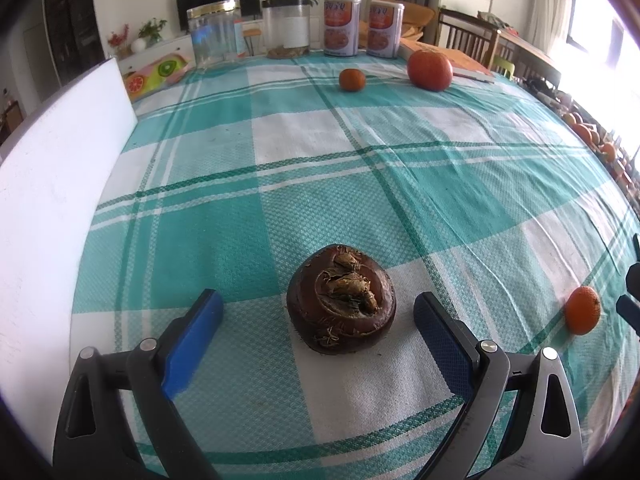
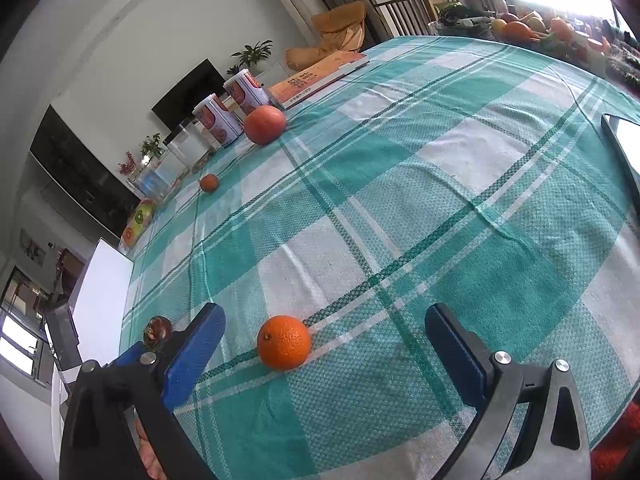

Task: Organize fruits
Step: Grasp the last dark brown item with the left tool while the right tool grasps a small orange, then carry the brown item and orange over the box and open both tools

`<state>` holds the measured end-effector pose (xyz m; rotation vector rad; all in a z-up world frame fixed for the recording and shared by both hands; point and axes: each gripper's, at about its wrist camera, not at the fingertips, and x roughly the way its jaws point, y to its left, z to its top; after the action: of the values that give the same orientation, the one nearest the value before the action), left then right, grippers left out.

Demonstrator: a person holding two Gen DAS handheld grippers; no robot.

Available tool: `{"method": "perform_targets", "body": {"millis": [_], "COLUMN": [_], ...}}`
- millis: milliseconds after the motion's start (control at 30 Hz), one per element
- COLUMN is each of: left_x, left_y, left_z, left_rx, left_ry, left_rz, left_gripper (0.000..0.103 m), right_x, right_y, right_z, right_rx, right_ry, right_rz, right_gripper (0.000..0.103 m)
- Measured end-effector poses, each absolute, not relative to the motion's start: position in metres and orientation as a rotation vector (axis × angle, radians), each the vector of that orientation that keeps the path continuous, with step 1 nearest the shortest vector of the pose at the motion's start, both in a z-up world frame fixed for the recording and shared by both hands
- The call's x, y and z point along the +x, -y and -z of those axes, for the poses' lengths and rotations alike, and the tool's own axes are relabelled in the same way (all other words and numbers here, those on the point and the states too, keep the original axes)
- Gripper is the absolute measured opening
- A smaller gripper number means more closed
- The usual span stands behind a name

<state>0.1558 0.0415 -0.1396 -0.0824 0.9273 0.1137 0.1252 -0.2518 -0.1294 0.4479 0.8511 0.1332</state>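
A dark brown water chestnut (image 1: 341, 304) lies on the green checked tablecloth (image 1: 360, 168) between the blue fingers of my open left gripper (image 1: 318, 312); neither finger touches it. A small orange (image 1: 583, 310) lies to its right. In the right wrist view that orange (image 2: 283, 342) sits between the fingers of my open right gripper (image 2: 326, 334), closer to the left finger, not touched. The chestnut (image 2: 157, 330) shows at the far left there. A small tangerine (image 1: 352, 79) and a large orange (image 1: 430, 69) lie at the far side.
A white board (image 1: 52, 184) stands along the table's left edge. Two tins (image 1: 362, 26), clear jars (image 1: 212, 32), a fruit-printed tray (image 1: 156, 74) and a book (image 2: 316, 80) line the far edge. A pile of fruit (image 2: 532, 30) sits at the far right.
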Motion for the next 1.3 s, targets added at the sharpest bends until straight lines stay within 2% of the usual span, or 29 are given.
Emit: {"method": "perform_targets", "body": {"millis": [200, 333, 367, 400, 433, 467, 500, 533, 567, 800, 900, 1067, 1200, 1300], "left_x": [0.151, 0.15, 0.151, 0.151, 0.151, 0.152, 0.154, 0.154, 0.151, 0.096, 0.054, -0.007, -0.037, -0.056], "left_y": [-0.05, -0.043, -0.039, -0.037, -0.035, -0.034, -0.033, -0.033, -0.034, -0.042, -0.045, -0.082, -0.148, -0.201], "left_z": [0.135, 0.131, 0.129, 0.128, 0.127, 0.128, 0.13, 0.132, 0.131, 0.1, 0.081, 0.028, -0.01, -0.017], "left_rx": [-0.154, -0.116, -0.087, -0.064, -0.046, -0.033, -0.026, -0.026, -0.03, -0.228, -0.308, -0.355, -0.412, -0.408], "left_ry": [-0.92, -0.906, -0.902, -0.898, -0.896, -0.904, -0.92, -0.925, -0.92, -0.947, -0.967, -0.894, -0.778, -0.728], "left_rz": [-0.05, -0.019, -0.019, -0.021, -0.027, -0.031, -0.031, -0.033, -0.042, 0.084, 0.172, 0.176, 0.016, -0.18], "left_gripper": [0.096, 0.095, 0.095, 0.085, 0.076, 0.06, 0.05, 0.049, 0.049, 0.049, 0.049, 0.049, 0.049, 0.049], "right_x": [0.121, 0.127, 0.13, 0.133, 0.135, 0.135, 0.135, 0.134, 0.134, 0.123, 0.113, 0.081, 0.064, 0.048], "right_y": [0.229, 0.196, 0.191, 0.186, 0.184, 0.182, 0.18, 0.179, 0.18, 0.205, 0.2, 0.124, 0.04, -0.029], "right_z": [0.12, 0.129, 0.133, 0.138, 0.141, 0.14, 0.141, 0.141, 0.14, 0.126, 0.123, 0.1, 0.057, 0.034], "right_rx": [0.326, 0.161, 0.13, 0.111, 0.091, 0.068, 0.046, 0.027, 0.03, 0.286, 0.404, 0.417, 0.334, 0.22], "right_ry": [-0.834, -0.9, -0.924, -0.95, -0.962, -0.953, -0.953, -0.947, -0.945, -0.89, -0.932, -0.977, -0.943, -0.931], "right_rz": [-0.185, -0.207, -0.204, -0.207, -0.198, -0.18, -0.162, -0.142, -0.145, -0.329, -0.422, -0.649, -0.847, -0.979], "right_gripper": [0.1, 0.099, 0.092, 0.082, 0.078, 0.073, 0.065, 0.057, 0.031, 0.032, 0.032, 0.032, 0.032, 0.032]}}
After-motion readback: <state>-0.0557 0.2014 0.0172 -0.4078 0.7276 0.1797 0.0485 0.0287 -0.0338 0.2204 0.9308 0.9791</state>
